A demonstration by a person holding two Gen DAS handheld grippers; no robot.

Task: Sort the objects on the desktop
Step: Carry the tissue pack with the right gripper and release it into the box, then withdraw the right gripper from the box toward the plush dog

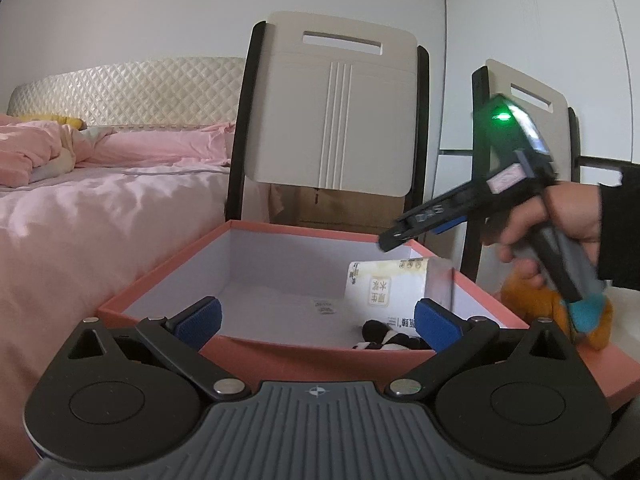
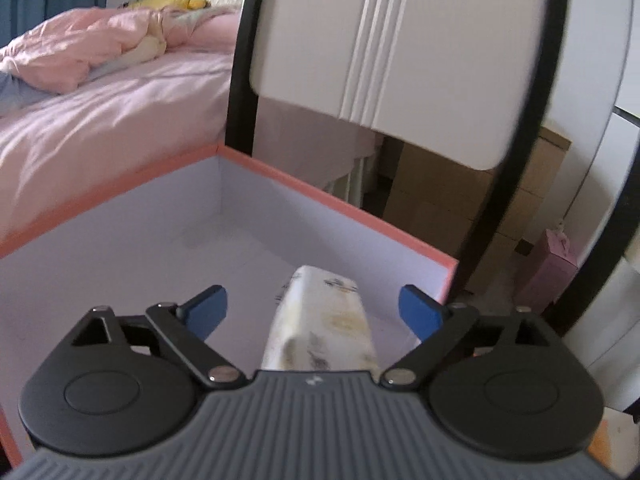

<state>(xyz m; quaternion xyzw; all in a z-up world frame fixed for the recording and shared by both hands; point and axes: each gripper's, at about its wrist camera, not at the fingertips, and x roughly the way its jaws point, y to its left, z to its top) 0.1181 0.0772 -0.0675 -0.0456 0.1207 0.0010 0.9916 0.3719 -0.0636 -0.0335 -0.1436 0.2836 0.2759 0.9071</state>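
A pink box [image 1: 288, 360] with a white inside stands in front of me. A white tissue pack [image 1: 384, 288] leans against its right wall, and a black-and-white plush [image 1: 384, 338] lies at its near right corner. My left gripper [image 1: 316, 322] is open and empty at the box's near rim. My right gripper [image 2: 314, 314] is open above the box, with the tissue pack [image 2: 324, 328] loose between its fingers; it also shows in the left wrist view [image 1: 394, 238], above the pack. An orange plush toy [image 1: 560, 312] sits right of the box, partly hidden by the hand.
Two chairs with white backs [image 1: 332, 112] stand behind the box. A bed with pink bedding [image 1: 100, 200] is on the left. Cardboard boxes [image 2: 460, 208] and a small pink carton [image 2: 548, 268] stand on the floor behind the chair.
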